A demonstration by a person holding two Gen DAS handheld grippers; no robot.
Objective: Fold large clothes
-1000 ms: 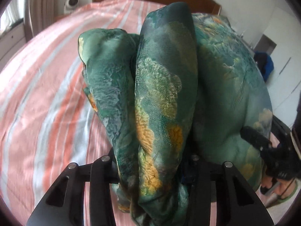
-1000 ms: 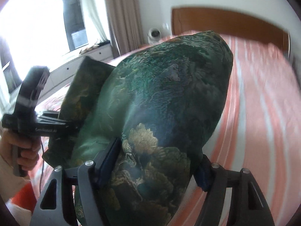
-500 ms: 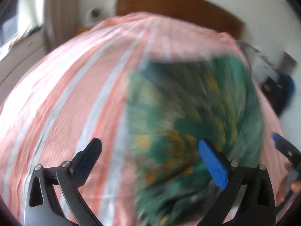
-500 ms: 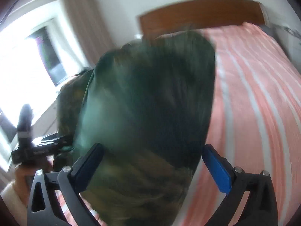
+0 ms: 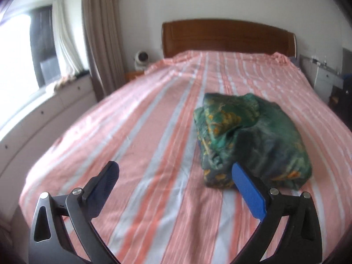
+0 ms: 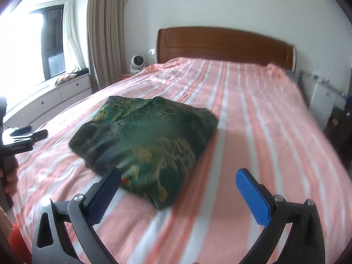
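Green patterned garment [image 6: 145, 143] is lying as a folded bundle on the striped bed [image 6: 253, 114]; left gripper [image 5: 173, 176] and right gripper [image 6: 178, 180] are gaping apart, empty, so folding is looking finished

A dark green garment [image 6: 145, 140] is showing gold floral print; the bedsheet [image 5: 154, 154] is showing salmon, white and grey stripes.

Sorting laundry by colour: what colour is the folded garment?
Dark green with gold-orange floral print; the folded garment shows best in the left wrist view.

Bed [image 5: 154, 132] in pink-and-white striped sheet, wooden headboard [image 5: 226, 37], folded green patterned garment [image 5: 253, 136] directly on it.
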